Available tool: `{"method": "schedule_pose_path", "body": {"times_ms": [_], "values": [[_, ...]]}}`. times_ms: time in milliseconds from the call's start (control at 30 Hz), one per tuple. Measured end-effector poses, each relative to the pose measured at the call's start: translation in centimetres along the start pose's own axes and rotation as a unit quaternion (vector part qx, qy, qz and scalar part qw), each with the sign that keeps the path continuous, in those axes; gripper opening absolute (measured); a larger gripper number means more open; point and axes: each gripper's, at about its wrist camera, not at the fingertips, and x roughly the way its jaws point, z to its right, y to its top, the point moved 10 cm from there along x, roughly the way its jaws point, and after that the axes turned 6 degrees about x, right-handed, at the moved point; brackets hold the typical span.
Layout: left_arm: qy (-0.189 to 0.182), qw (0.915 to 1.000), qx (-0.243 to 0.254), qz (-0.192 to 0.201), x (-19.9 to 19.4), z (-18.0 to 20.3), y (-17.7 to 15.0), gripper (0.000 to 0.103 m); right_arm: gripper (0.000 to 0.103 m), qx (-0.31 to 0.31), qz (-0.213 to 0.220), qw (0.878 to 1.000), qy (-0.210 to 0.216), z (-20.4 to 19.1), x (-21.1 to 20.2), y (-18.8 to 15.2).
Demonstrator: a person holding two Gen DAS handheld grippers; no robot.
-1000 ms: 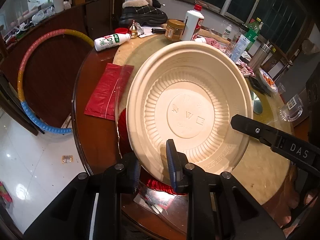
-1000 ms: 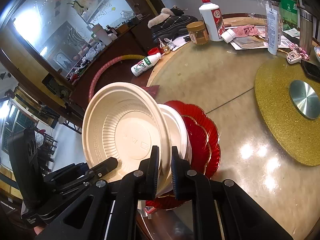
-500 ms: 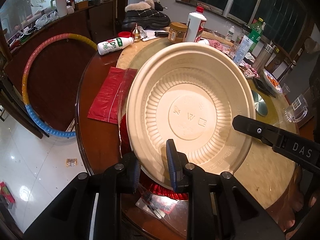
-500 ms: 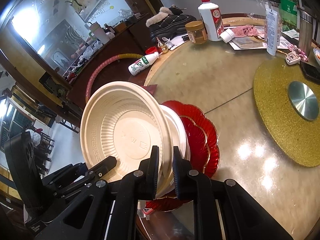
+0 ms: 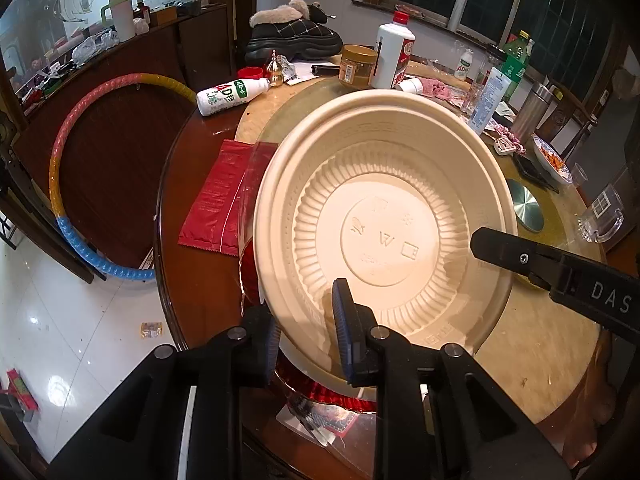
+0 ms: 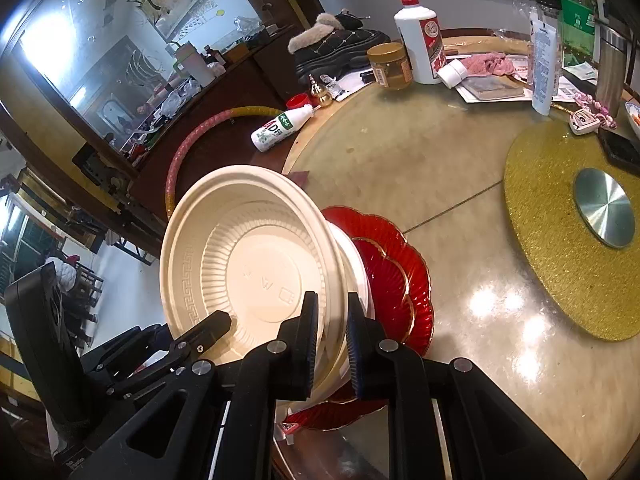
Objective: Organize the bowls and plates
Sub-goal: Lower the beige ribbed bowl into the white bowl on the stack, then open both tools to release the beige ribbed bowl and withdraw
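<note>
Left tool (image 5: 306,336): pinched the tilted cream bowl (image 5: 384,216) rim.
Right tool (image 6: 332,344): clamped the same rim above red plates (image 6: 400,280).

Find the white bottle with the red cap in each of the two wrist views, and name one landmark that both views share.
Left wrist view: the white bottle with the red cap stands upright at top centre, beyond the cream bowl.
Right wrist view: the same bottle stands at the top, right of centre.
Shared landmark: the brown jar just left of it.
</note>
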Motion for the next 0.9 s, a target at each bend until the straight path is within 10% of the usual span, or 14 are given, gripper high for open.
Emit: {"method": "schedule_pose_path", "body": {"times_ms": [567, 700, 900], "values": [[0.009, 0.9997, -0.022, -0.010, 0.9, -1.1, 1.0, 0.025, 0.031, 0.003, 0.014, 1.000, -0.025, 0.5, 0.0, 1.8], [0.024, 0.9993, -0.027, 0.008, 0.4, -1.4, 1.5, 0.054, 0.037, 0.004, 0.023, 0.999, -0.022, 0.6, -0.3, 2.0], [0.048, 0.9980, -0.019, 0.035, -0.7, -1.5, 2.1, 0.058, 0.061, 0.002, 0.036, 0.999, -0.004, 0.1, -0.8, 2.2]]}}
